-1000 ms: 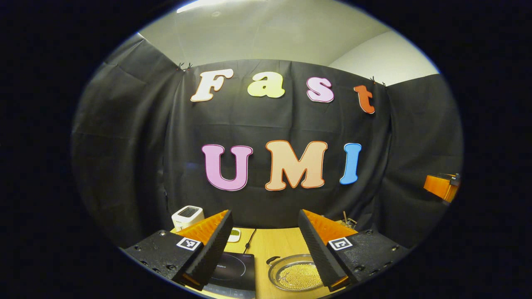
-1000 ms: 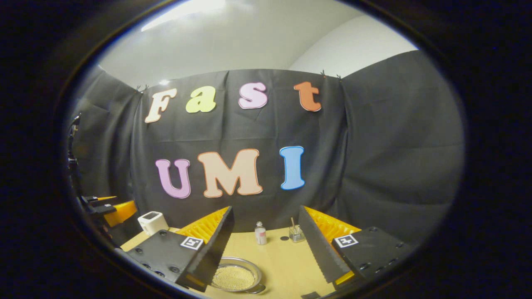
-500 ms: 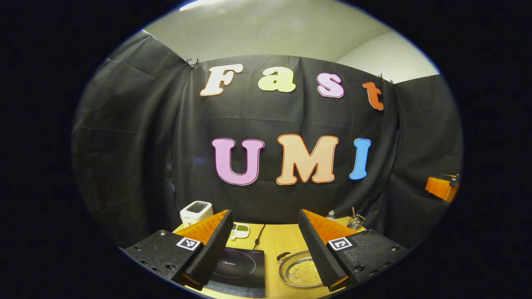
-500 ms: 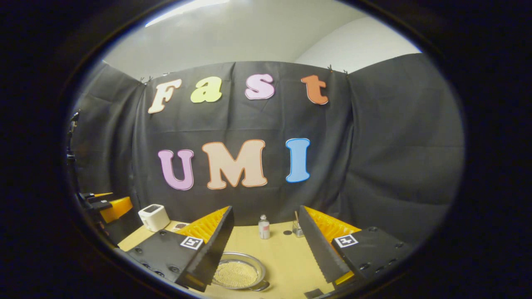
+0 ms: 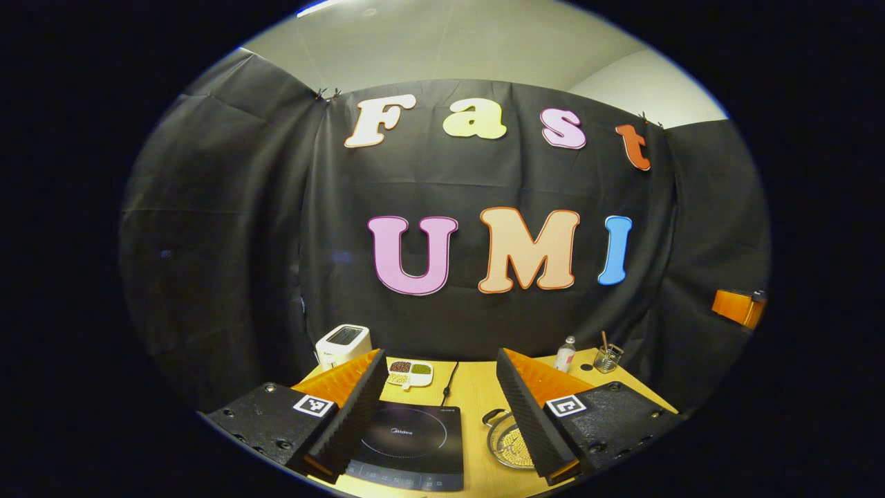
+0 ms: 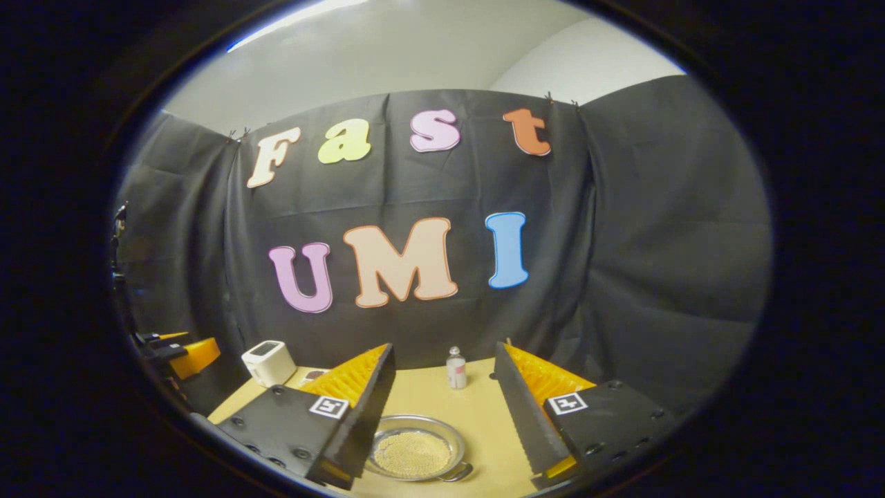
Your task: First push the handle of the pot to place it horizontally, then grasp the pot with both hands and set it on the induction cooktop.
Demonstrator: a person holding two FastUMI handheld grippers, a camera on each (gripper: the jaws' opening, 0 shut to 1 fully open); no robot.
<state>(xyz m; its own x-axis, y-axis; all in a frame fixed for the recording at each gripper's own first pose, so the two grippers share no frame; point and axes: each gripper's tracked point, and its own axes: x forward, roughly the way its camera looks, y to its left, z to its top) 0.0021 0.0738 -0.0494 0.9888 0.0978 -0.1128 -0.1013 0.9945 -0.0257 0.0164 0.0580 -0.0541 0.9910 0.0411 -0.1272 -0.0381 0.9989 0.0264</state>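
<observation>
Steel pot [image 6: 413,452], shallow and holding small pale beads, sits on the wooden counter [image 6: 477,415] just right of the black induction cooktop [image 5: 411,443], apart from it. Both tools hover above, spread wide and pinching nothing: the left tool [image 5: 441,404] over the cooktop's near edge, the right tool [image 6: 442,408] over the pot. One looped handle [image 6: 460,473] shows at the pot's near rim; another [image 5: 492,416] shows at its far-left side. A shove too hard could probably slide the whole pot or spill beads, since it looks light. An uneven two-sided lift would tip it. The right tool's finger covers the pot's left rim, and whether either handle stands up or lies flat is hard to make out
</observation>
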